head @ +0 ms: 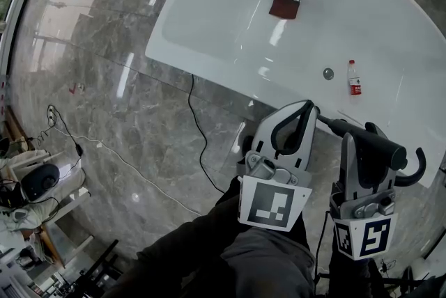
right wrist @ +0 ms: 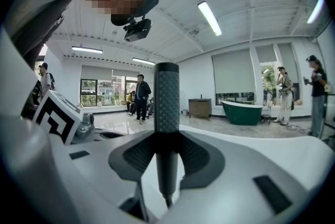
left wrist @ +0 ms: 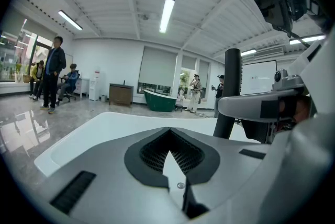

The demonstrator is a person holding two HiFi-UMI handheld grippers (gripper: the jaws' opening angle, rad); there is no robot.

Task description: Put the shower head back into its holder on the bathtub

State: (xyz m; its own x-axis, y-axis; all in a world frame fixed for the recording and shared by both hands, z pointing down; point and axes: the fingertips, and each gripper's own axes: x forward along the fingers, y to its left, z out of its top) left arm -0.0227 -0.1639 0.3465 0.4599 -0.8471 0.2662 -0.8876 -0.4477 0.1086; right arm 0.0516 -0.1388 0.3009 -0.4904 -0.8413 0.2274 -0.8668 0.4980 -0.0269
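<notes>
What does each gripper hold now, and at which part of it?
Right gripper clamps the shower head on its smooth stem below the textured grip. Left gripper holds nothing.

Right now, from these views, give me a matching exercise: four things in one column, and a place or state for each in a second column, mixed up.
Things:
1. shower head
2. left gripper
3. bottle
4. red-brown square

Places and states:
A. shut, with nothing between its jaws
B. inside the bathtub
C. beside the round metal fitting
D. held in the right gripper

Pairs: 1-D, 2-A, 3-C, 4-B.
</notes>
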